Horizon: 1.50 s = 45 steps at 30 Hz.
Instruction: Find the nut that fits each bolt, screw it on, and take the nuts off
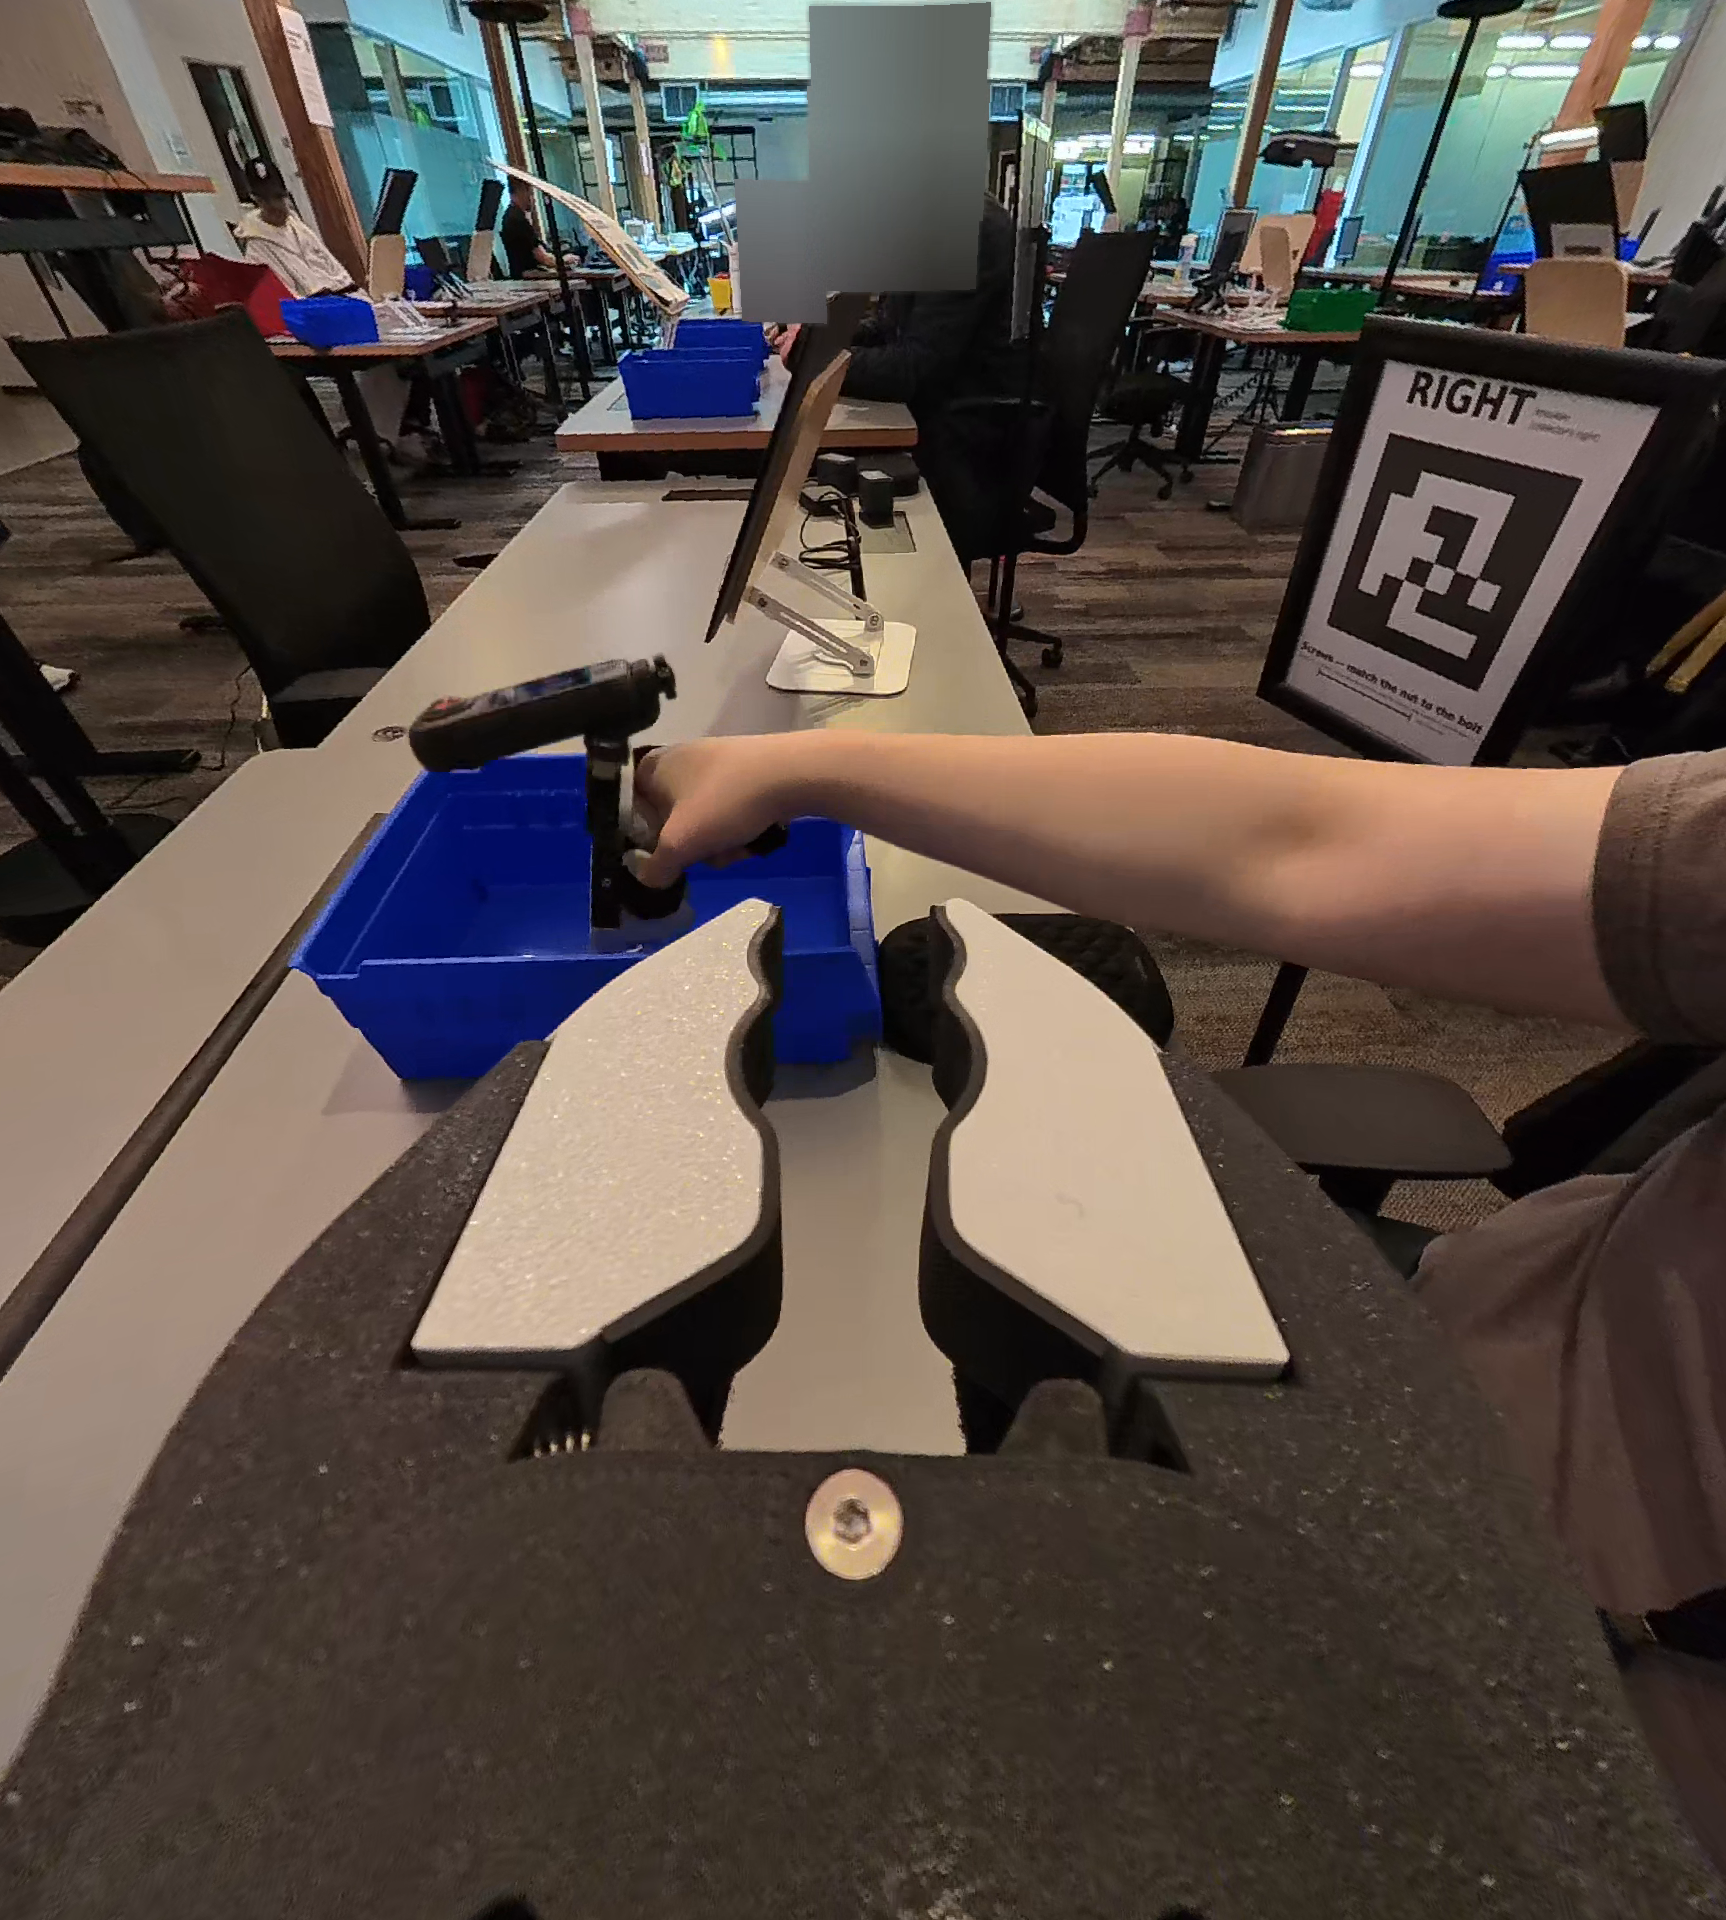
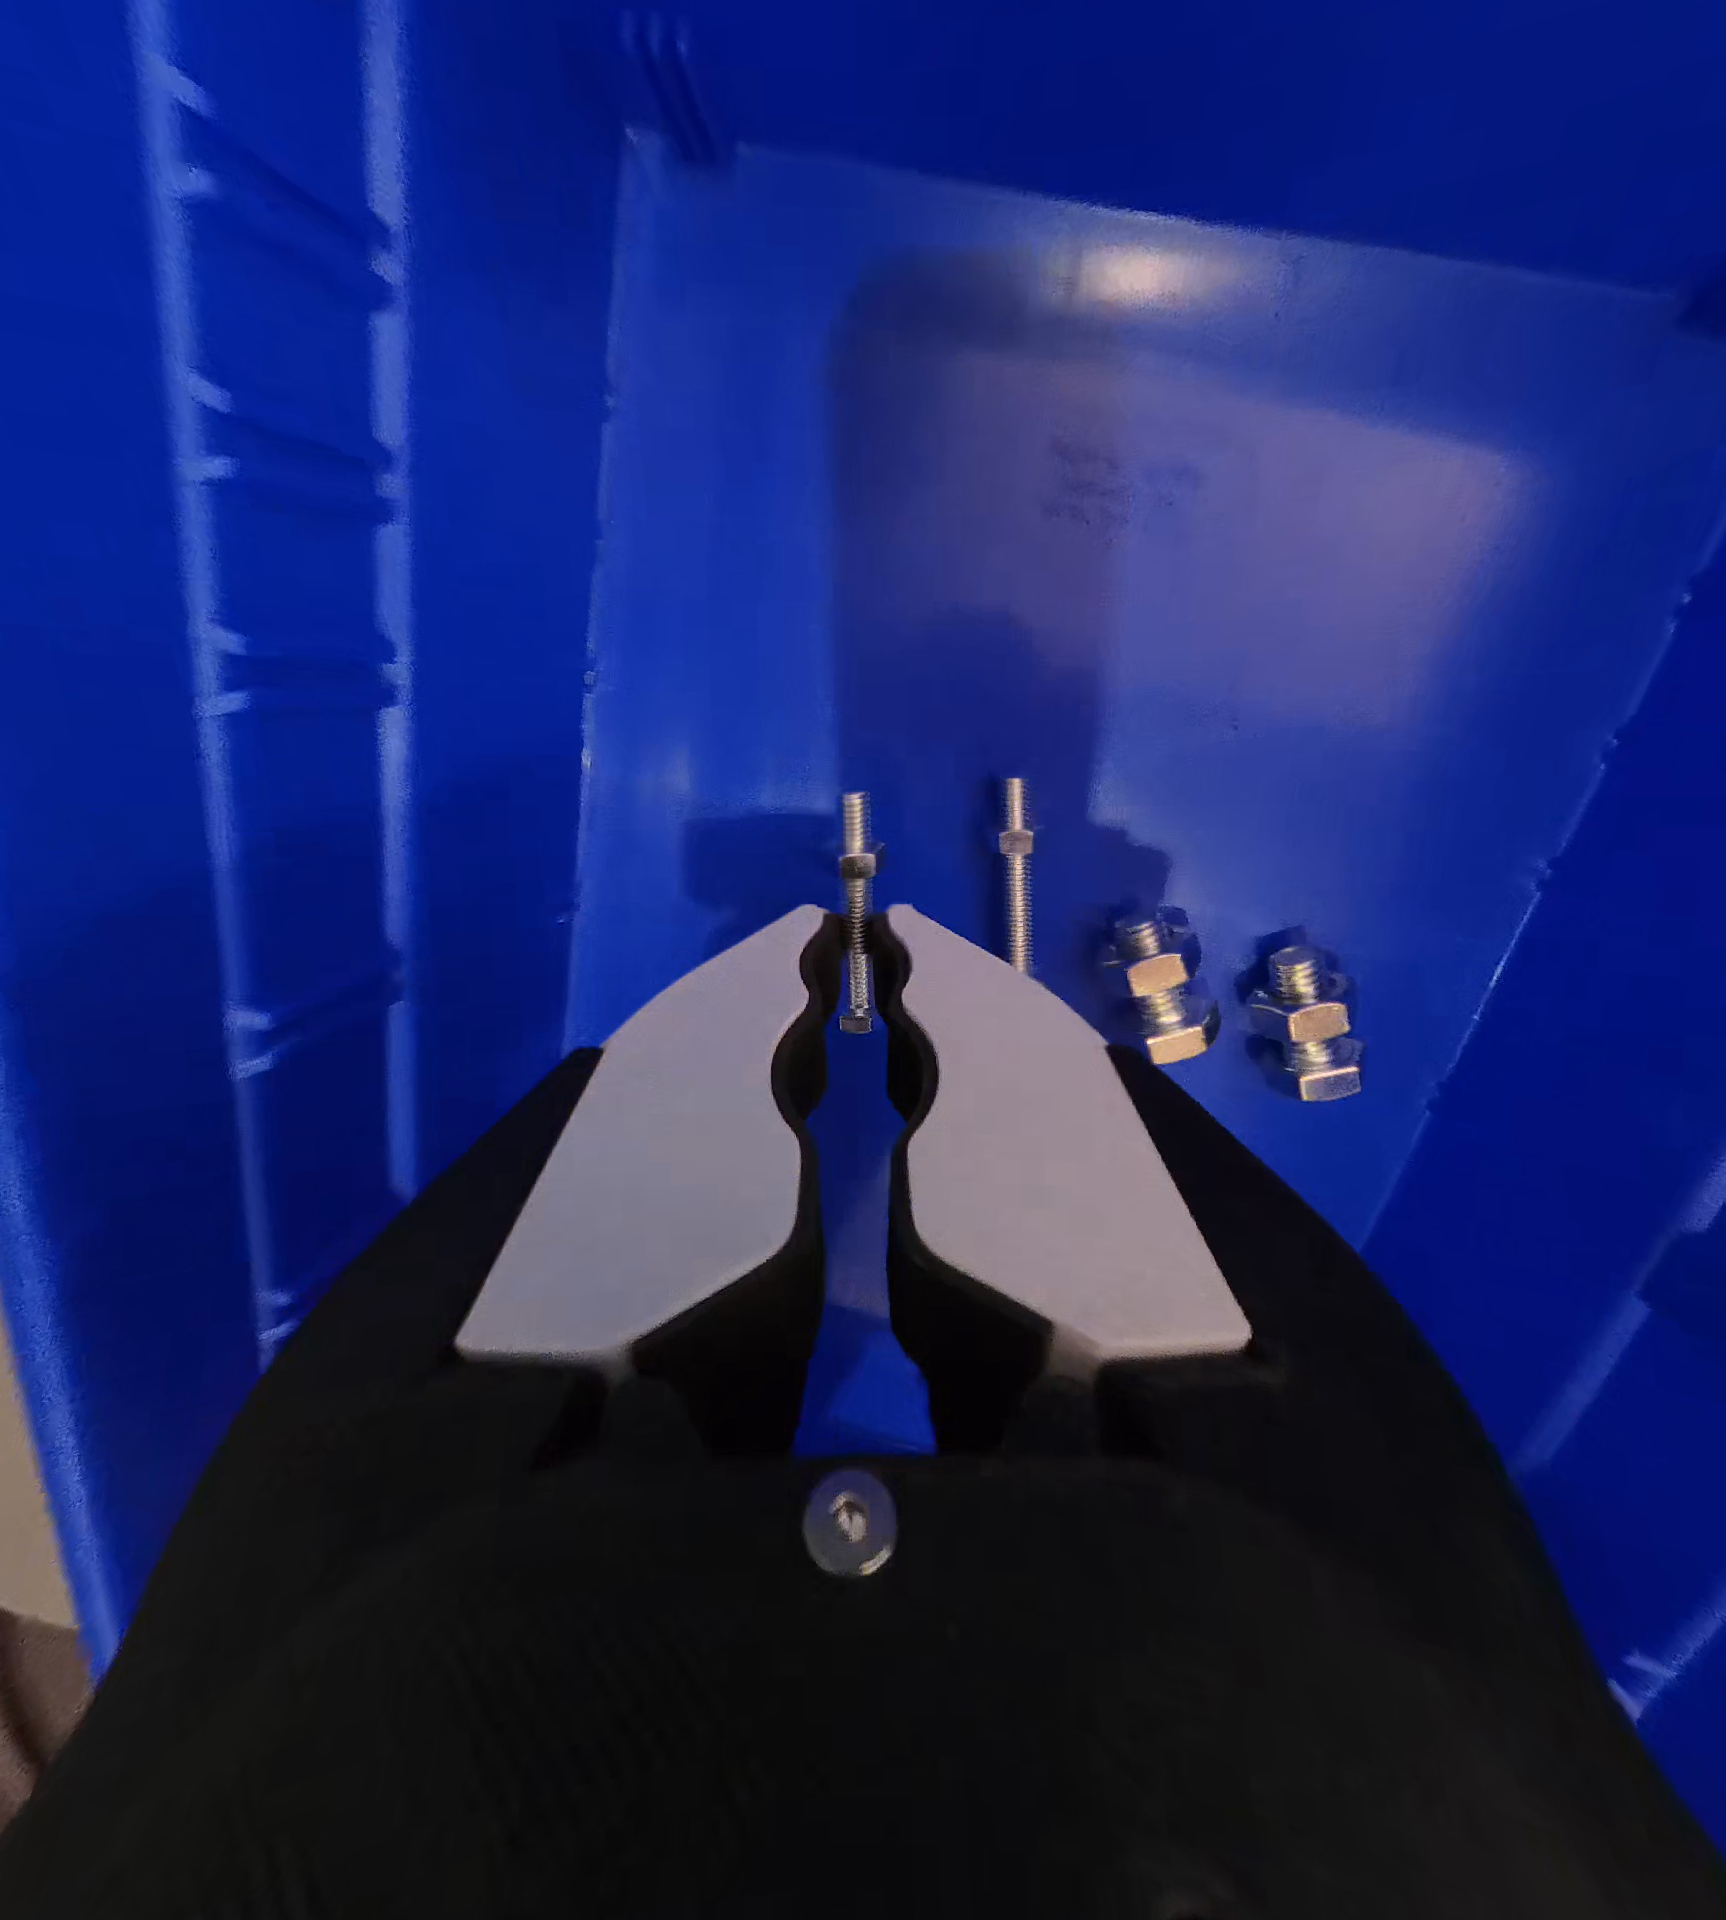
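Note:
A blue bin (image 1: 402, 997) stands on the grey table (image 1: 111, 1091). My right gripper (image 1: 630, 894) reaches down into it, held by a person's hand. In the right wrist view, my right gripper (image 2: 857, 912) is closed to a narrow gap on a thin bolt (image 2: 856, 826) that carries a small nut (image 2: 860, 861). Beside it on the bin floor (image 2: 1254, 623) lie a second thin bolt with a nut (image 2: 1015, 883) and two thick bolts with nuts (image 2: 1160, 987) (image 2: 1300, 1023). My left gripper (image 1: 854, 914) is open and empty, above the table just in front of the bin.
A tablet on a folding stand (image 1: 786, 499) stands farther along the table. A framed marker sign (image 1: 1461, 540) stands to the right. Black chairs sit at the left (image 1: 215, 499) and just right of the bin (image 1: 1035, 966). The person's forearm (image 1: 1150, 852) crosses above the table. The grippers' ends are close to 40 centimetres from one another.

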Available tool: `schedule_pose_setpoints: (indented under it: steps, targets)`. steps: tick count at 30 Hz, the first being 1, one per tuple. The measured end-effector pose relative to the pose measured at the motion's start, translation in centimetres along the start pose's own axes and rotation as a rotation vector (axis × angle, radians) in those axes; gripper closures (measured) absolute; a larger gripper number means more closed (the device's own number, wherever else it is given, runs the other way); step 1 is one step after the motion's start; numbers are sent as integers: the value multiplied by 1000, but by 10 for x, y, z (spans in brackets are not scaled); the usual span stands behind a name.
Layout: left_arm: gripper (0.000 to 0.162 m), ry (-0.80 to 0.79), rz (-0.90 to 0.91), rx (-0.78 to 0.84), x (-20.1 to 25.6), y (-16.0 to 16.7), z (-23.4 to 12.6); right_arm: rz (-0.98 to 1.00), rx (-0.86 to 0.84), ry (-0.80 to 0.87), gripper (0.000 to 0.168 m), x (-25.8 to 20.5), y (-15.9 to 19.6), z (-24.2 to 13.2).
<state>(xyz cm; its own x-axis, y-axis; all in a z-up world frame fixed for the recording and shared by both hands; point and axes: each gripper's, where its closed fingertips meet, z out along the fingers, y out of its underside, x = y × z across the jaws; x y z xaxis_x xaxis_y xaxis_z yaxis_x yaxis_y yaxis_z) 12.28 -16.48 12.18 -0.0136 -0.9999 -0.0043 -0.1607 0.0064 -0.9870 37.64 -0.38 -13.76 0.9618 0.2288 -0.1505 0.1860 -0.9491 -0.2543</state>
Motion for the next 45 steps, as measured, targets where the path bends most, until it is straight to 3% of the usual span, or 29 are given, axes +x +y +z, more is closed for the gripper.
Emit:
schedule_pose_setpoints:
  steps: [15, 17, 21, 25, 29, 36, 41, 45]
  targets:
    - [138, 4, 3, -5, 0, 1, 1, -19, -53, 78, 160, 12, 2, 19]
    - [138, -1, 1, -3, 0, 1, 1, -31, -33, 79, 151, 11, 0, 17]
    - [138, -5, 0, 2, -1, 0, 0, -86, 27, 95, 149, 6, -9, -1]
    - [138, -18, -6, 6, -6, 1, -2, -184, 93, 175, 149, 4, -22, -44]
    - [137, -48, -20, 0, -15, 4, -1, -245, 344, 180, 149, -17, -52, -111]
    - [137, -147, -48, 41, -47, 6, -8, -462, 912, 127, 144, -95, -92, -222]
    - [137, -201, -62, 96, -64, 3, -17, -568, 1151, -44, 136, -156, -93, -258]
    - [137, -238, -45, 102, -73, 4, -23, -611, 1283, -108, 136, -172, -89, -259]
